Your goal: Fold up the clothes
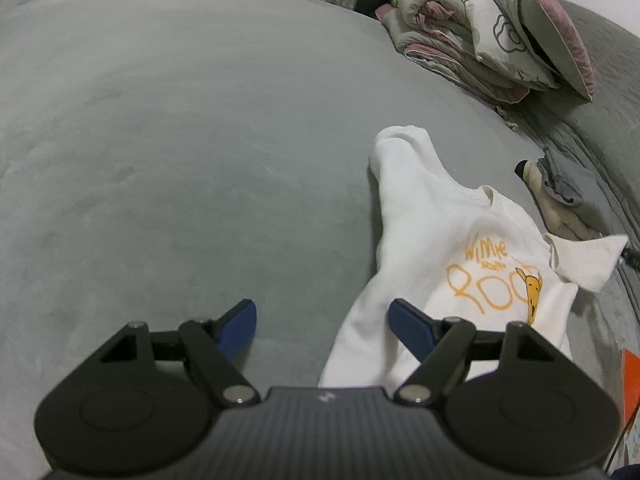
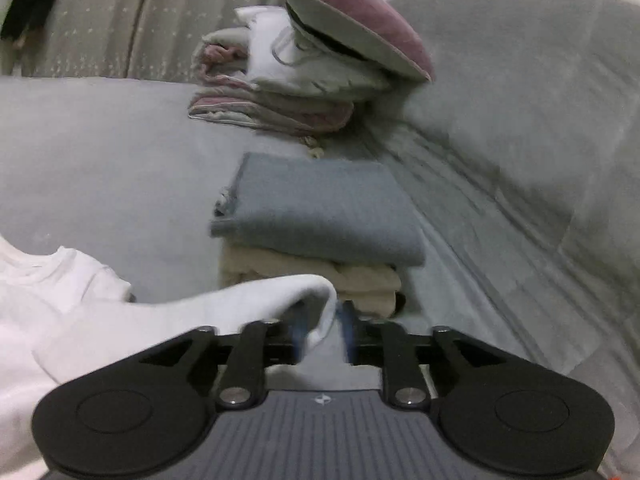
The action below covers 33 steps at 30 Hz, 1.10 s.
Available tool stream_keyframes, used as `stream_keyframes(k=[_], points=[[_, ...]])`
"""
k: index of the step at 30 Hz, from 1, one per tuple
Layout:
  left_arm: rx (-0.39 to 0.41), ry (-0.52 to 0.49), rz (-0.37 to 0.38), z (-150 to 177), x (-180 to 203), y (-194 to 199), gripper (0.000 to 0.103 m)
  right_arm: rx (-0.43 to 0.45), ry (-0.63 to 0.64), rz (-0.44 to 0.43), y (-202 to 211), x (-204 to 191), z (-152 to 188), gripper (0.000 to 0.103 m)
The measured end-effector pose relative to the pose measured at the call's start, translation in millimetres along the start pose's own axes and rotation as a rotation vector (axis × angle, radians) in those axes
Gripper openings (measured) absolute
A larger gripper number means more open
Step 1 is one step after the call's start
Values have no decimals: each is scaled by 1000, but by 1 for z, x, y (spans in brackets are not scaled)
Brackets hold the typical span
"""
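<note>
The left tongs (image 1: 322,326) stand wide apart at the lower centre of the left wrist view, with nothing between the blue pads (image 1: 240,330). Only grey bed cover (image 1: 180,140) shows in the gap. The right-hand pad overlaps the lower left edge of the white sweatshirt (image 1: 452,256), but contact cannot be confirmed.

The white sweatshirt lies front side up at the right of that view, with orange lettering and a small yellow animal print on the chest. One sleeve (image 1: 400,160) extends toward the upper centre. The other sleeve runs off to the right edge.

In the right wrist view, the right tongs (image 2: 322,334) are nearly together at the lower centre, and a fold of white sleeve (image 2: 288,292) sits between the pads (motion blur prevents confirming a firm grip).

Behind the sleeve, a folded grey garment (image 2: 320,208) rests on a folded cream garment (image 2: 360,280). A stack of bedding (image 2: 280,92) with a pink-backed pillow (image 2: 356,20) occupies the upper centre.
</note>
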<state>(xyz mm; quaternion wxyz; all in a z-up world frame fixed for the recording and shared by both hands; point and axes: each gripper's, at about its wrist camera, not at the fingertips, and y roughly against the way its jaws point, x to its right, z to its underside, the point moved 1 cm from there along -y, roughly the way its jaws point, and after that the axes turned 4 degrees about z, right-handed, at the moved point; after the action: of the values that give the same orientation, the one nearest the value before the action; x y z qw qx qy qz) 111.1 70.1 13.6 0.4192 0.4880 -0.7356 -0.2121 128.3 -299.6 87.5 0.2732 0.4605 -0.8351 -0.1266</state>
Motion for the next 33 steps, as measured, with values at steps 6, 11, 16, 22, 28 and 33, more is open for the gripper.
stream_keyframes(k=[6,11,16,22,28,33], points=[[-5,17,60,5,2,-3,74,130,-74,-268,33,-29,-19,60],[30,-70,85,16,27,-13,48,129,70,-441,39,-85,-20,61],[62,-201,81,30,53,-18,10,78,131,-738,35,-140,-25,61],[139,-561,84,65,118,-1,10,63,178,-854,37,-147,-15,65],[116,-685,75,90,146,-10,11,28,207,-989,53,-140,-9,66],[99,-531,155,72,126,1,42,-36,288,-862,41,-136,-1,6]])
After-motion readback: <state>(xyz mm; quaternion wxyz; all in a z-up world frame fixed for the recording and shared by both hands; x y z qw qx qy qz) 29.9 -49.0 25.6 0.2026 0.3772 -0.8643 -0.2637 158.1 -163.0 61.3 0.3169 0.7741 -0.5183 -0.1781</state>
